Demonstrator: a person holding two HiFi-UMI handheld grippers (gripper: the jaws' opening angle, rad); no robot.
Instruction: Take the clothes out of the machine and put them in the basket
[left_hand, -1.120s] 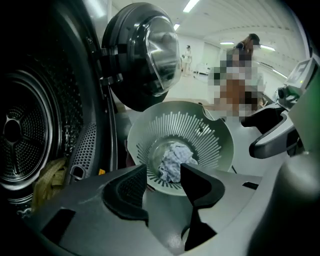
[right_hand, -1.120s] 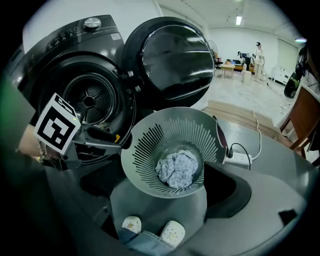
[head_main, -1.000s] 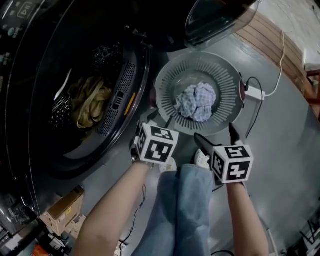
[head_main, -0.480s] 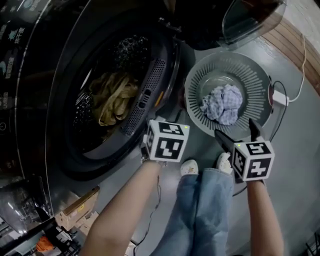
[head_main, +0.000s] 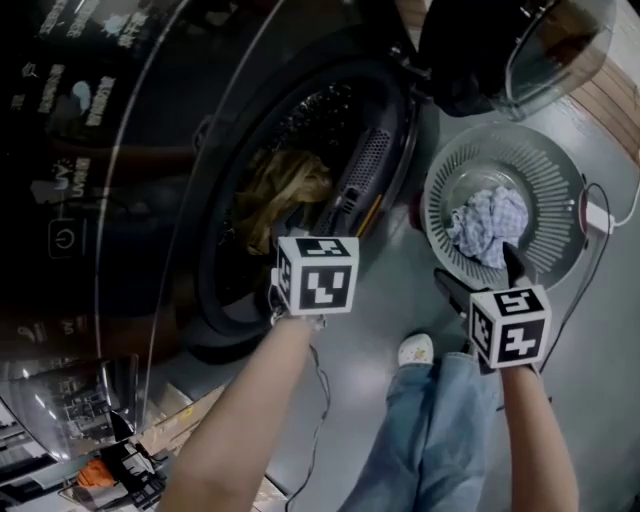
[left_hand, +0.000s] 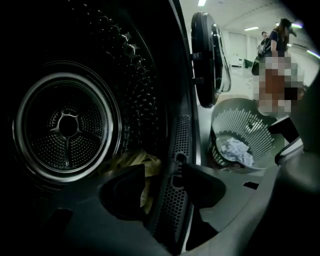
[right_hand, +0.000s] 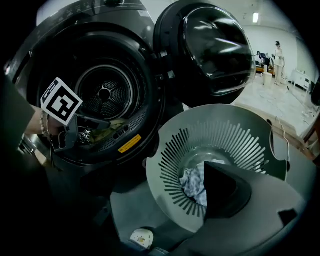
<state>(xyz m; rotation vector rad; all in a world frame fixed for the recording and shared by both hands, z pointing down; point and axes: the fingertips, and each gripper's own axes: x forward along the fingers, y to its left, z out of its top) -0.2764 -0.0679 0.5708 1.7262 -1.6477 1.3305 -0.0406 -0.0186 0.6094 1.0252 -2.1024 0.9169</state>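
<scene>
Now the left gripper (left_hand: 164, 186) has swung away from the basket (head_main: 447, 165) and up to the mouth of the washing machine (head_main: 372, 165); 1 second ago it hung beside the right gripper (head_main: 476, 262). Its 2 fingers have just been opening a little and stand apart with nothing clamped. Only the perforated lip of the machine's opening shows in the gap between them. The right gripper has drifted less and hovers with its 2 fingers apart and empty, their tips over the near rim of the basket. This suggests 1 piece has been delivered and the reach for the next has begun.

The piece left to fetch is a yellow cloth (head_main: 285, 188). It lies in a crumpled heap on the floor of the dark drum, just beyond and slightly left of the left fingers (left_hand: 122, 192), and is not yet touched. It looks soft and loose, with folds a pinch could catch. A blue and white checked cloth (head_main: 488, 222) sits bunched in the bottom of the basket, straight ahead of the right fingers. The machine's door (head_main: 520, 50) stands open beyond the basket.
</scene>
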